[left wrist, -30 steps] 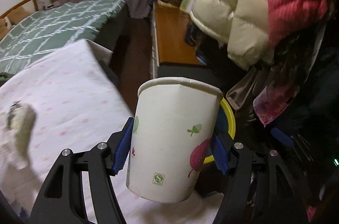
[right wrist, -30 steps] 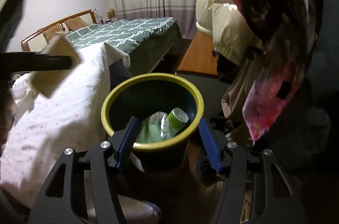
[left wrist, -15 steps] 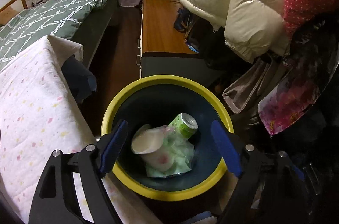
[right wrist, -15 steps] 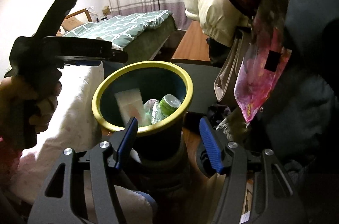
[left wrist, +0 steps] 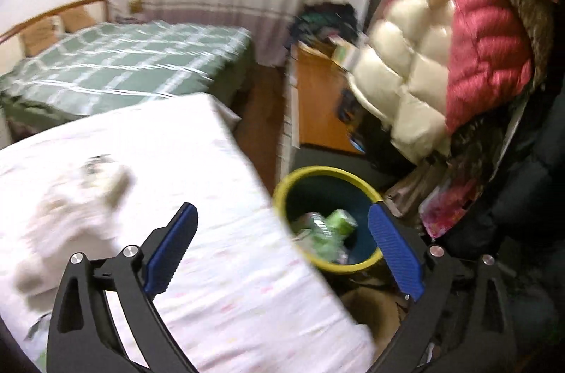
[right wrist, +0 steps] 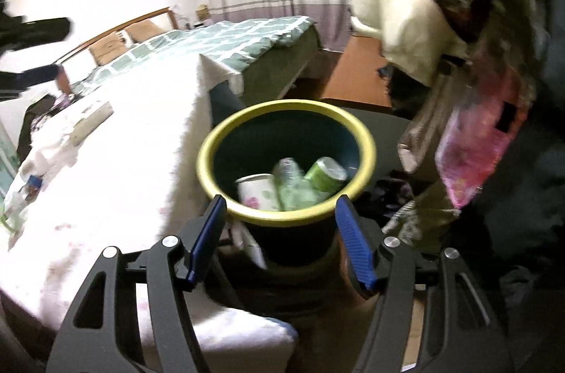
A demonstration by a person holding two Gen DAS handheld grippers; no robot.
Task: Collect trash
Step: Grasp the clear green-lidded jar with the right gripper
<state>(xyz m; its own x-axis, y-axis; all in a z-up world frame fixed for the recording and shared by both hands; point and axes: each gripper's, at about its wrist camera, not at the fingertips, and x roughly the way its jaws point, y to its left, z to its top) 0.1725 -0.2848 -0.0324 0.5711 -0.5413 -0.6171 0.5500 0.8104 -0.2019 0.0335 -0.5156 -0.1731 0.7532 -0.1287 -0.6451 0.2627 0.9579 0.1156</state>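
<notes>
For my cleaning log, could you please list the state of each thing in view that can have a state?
left gripper: jaws opening, nothing between them
right gripper: jaws opening, nothing gripped
trash bin: upright, no lid, partly filled
paper cup: in the bin, on its side
green can: in the bin, tilted
plastic bottle: in the bin
crumpled tissue: on the white cover

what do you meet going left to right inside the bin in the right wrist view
paper cup → clear plastic bottle → green can, all lying inside the yellow-rimmed bin.
</notes>
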